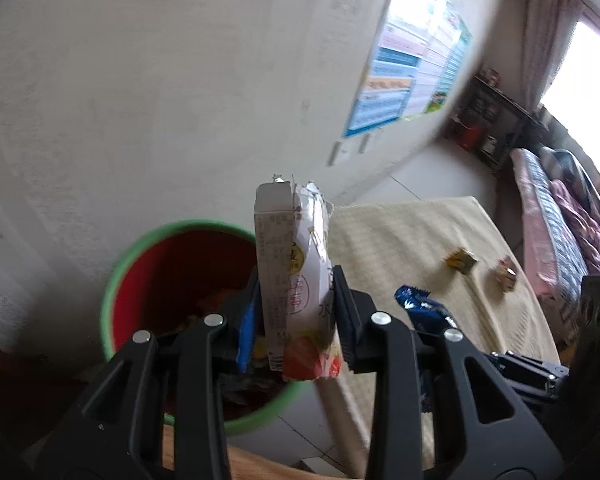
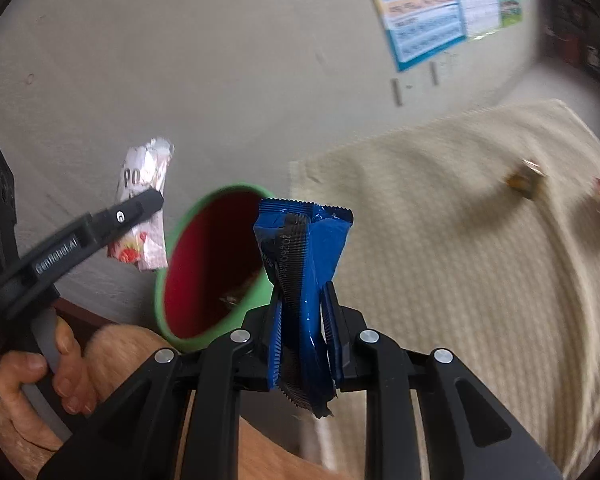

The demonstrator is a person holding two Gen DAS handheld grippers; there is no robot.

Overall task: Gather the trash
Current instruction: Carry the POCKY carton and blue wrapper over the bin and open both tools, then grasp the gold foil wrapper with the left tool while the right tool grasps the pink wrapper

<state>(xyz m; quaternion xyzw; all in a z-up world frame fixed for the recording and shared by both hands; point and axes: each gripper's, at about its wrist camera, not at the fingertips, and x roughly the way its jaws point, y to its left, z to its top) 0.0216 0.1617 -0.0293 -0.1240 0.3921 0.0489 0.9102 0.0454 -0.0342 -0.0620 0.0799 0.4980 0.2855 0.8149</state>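
Note:
My left gripper [image 1: 296,300] is shut on a crushed white strawberry drink carton [image 1: 292,276], held upright over the right side of a round bin [image 1: 118,264] with a green rim and red inside. The right wrist view shows the same carton [image 2: 144,216] in the left gripper [image 2: 140,208], left of the bin [image 2: 172,248]. My right gripper [image 2: 302,316] is shut on a crumpled blue wrapper [image 2: 300,264], just right of the bin's rim. In the left wrist view the wrapper [image 1: 416,304] shows to the right. Some trash lies at the bin's bottom.
A cream ribbed cloth [image 1: 412,248] covers the table right of the bin, with two small wrappers, yellow [image 1: 460,260] and pinkish [image 1: 504,276], on it. A white wall with a poster [image 1: 412,76] stands behind. A bed [image 1: 560,216] and shelf lie far right. A hand [image 2: 40,376] holds the left gripper.

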